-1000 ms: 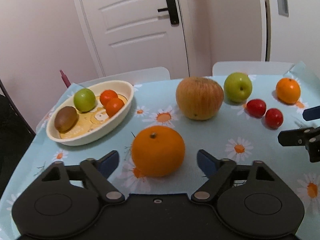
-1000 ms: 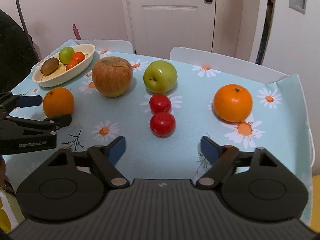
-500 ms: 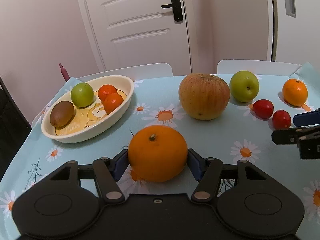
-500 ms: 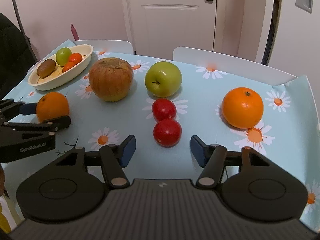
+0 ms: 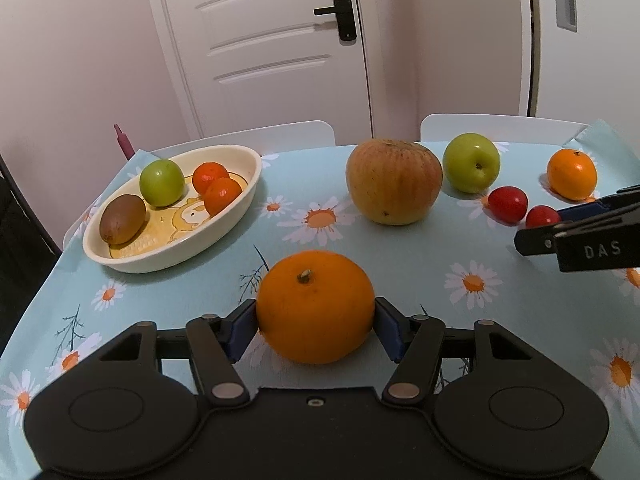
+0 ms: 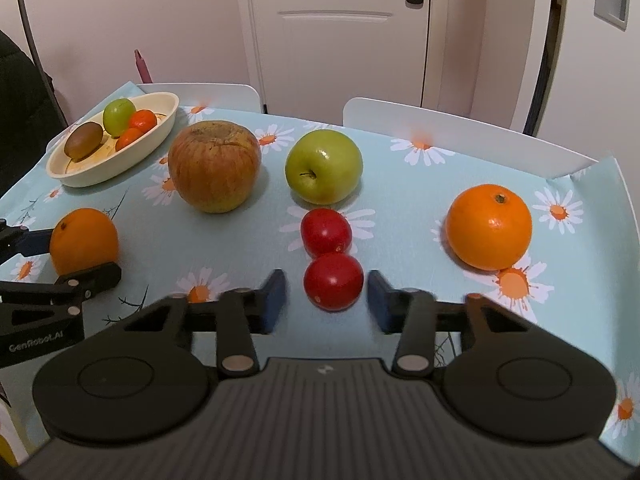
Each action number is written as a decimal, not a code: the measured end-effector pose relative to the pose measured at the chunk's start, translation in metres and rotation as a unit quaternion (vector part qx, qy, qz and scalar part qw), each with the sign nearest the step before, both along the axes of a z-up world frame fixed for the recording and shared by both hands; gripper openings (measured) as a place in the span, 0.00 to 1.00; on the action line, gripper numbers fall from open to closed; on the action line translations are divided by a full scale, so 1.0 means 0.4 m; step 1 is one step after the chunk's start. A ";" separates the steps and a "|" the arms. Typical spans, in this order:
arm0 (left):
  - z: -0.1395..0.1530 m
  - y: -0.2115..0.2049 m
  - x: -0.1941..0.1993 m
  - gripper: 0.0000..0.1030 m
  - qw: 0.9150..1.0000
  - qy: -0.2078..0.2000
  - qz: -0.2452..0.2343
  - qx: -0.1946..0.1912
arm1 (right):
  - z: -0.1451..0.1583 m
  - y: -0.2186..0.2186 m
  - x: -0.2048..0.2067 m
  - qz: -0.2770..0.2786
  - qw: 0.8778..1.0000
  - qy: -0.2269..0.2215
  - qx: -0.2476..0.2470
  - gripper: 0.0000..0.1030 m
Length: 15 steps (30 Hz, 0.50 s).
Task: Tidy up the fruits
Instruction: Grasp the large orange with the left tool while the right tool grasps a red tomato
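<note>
My left gripper is shut on an orange that rests on the daisy tablecloth, its blue pads pressed on both sides. The right wrist view shows that same orange at the far left. My right gripper is closing around the nearer of two red tomatoes. Its right pad is at the tomato's skin and a narrow gap shows at the left pad. A cream oval dish at the back left holds a kiwi, a small green fruit and two small oranges.
A big yellow-red apple, a green apple, the second tomato and another orange lie on the cloth. Two white chair backs stand behind the table. The table edge runs down the right side.
The left jaws closed onto the orange and have held it since. The right jaws narrowed from wide open to either side of the near tomato, and the view crept closer to it.
</note>
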<state>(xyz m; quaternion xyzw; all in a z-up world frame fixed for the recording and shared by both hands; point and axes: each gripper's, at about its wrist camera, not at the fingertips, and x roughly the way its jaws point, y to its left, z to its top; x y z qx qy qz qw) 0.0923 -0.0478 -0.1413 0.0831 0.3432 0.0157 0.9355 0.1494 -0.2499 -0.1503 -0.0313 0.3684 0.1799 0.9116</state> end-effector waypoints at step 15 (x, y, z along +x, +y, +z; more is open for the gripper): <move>0.038 0.016 -0.059 0.64 1.000 0.011 0.005 -0.019 | 0.070 0.033 -0.060 0.000 1.000 0.000 -0.005 0.45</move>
